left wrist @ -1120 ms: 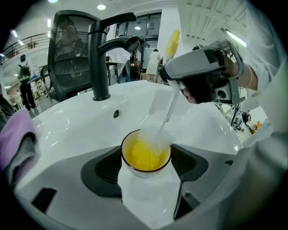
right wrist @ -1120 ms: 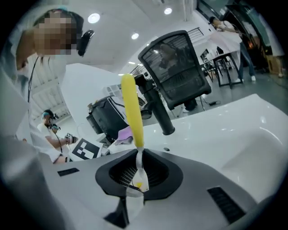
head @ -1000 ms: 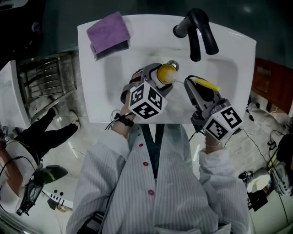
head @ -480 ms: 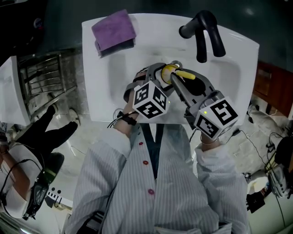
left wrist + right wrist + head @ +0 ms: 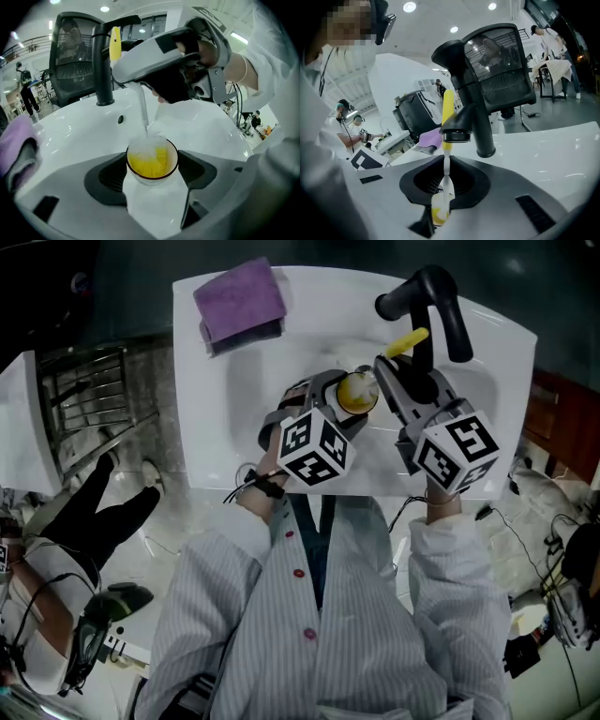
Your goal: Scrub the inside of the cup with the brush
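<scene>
A small cup [image 5: 356,392], white outside and yellow inside, hangs over the sink basin with my left gripper [image 5: 342,395] shut on its sides. In the left gripper view the cup [image 5: 152,161] sits between the jaws of the left gripper [image 5: 152,168], mouth towards the camera. My right gripper [image 5: 389,371] is shut on the brush, whose yellow handle [image 5: 408,340] points up towards the tap. The white bristles [image 5: 147,150] are inside the cup. In the right gripper view the brush [image 5: 447,110] runs down between the jaws of the right gripper [image 5: 445,187] into the cup [image 5: 439,211].
A white sink [image 5: 234,381] lies under both grippers. A black tap [image 5: 441,296] stands at its far right edge, close behind the brush handle. A folded purple cloth [image 5: 241,301] lies on the far left corner. A metal rack [image 5: 89,399] is to the left.
My right gripper has swung in from the right of the cup and tipped the brush upright, so its bristles now sit in the cup. The left gripper has held the cup nearly still.
</scene>
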`<state>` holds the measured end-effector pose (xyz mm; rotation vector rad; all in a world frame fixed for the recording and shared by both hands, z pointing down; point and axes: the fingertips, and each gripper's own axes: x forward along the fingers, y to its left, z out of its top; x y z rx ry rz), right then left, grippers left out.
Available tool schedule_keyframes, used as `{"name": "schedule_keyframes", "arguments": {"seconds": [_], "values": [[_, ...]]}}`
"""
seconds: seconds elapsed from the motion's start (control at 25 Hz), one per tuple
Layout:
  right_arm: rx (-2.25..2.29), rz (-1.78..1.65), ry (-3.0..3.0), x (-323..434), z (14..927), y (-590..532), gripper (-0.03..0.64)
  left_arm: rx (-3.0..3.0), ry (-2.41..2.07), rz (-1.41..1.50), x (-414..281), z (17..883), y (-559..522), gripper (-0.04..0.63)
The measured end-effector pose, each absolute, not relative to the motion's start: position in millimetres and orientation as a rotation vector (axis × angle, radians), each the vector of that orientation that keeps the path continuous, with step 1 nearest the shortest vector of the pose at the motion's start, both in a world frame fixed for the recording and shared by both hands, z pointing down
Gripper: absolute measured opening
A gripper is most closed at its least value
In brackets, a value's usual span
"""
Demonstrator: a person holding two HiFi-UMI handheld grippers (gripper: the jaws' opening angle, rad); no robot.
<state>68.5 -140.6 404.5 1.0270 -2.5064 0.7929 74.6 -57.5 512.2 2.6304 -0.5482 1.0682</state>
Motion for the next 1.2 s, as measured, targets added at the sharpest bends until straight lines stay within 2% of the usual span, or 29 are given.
{"name": "schedule_keyframes", "arguments": {"seconds": [0.84, 1.2], "values": [[1.148, 0.813, -2.468, 101.2, 399.1, -91.3, 0.055, 2.635, -0.537, 1.061, 74.8, 513.1, -56.7, 0.353], [0.971, 0.709, -2.433, 55.5, 387.7, -57.3, 0.071, 2.642, -0.533, 1.056, 76.6, 510.5, -57.1, 0.353]]}}
